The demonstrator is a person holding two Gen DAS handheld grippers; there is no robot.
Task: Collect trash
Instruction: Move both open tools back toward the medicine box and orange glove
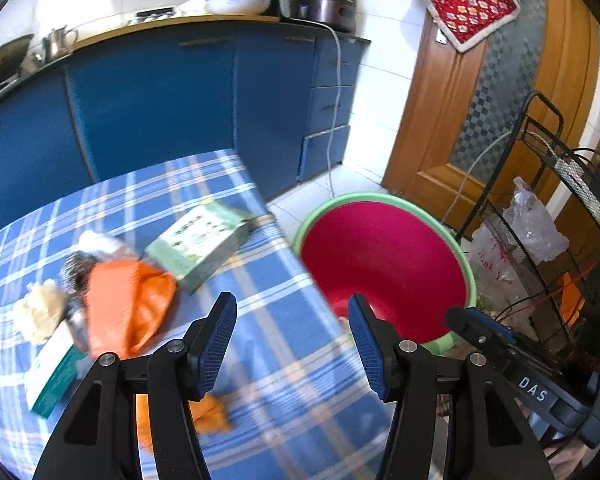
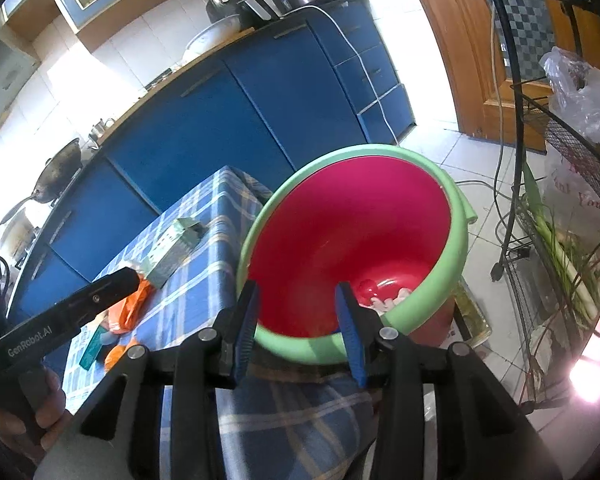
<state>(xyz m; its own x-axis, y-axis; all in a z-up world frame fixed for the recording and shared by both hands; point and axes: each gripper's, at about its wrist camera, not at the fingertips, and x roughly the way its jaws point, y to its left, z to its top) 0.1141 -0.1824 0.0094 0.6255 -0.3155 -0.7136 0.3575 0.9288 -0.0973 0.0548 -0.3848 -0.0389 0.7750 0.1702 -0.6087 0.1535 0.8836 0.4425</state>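
A red bin with a green rim [image 1: 384, 264] stands on the floor by the table's right edge; it also shows in the right wrist view [image 2: 352, 240], with white scraps [image 2: 388, 302] at its bottom. On the blue plaid tablecloth [image 1: 260, 280] lie a green box [image 1: 200, 240], an orange wrapper [image 1: 128, 304], crumpled tissue [image 1: 40, 308], a second green-white box [image 1: 52, 376] and an orange scrap [image 1: 212, 416]. My left gripper [image 1: 292, 340] is open and empty above the table edge. My right gripper [image 2: 296, 324] is open and empty over the bin's near rim.
Blue kitchen cabinets [image 1: 160, 100] stand behind the table. A black wire rack [image 1: 560, 220] with plastic bags stands right of the bin, and a wooden door [image 1: 480, 100] is behind it. A white cable [image 1: 336, 120] hangs down the drawers.
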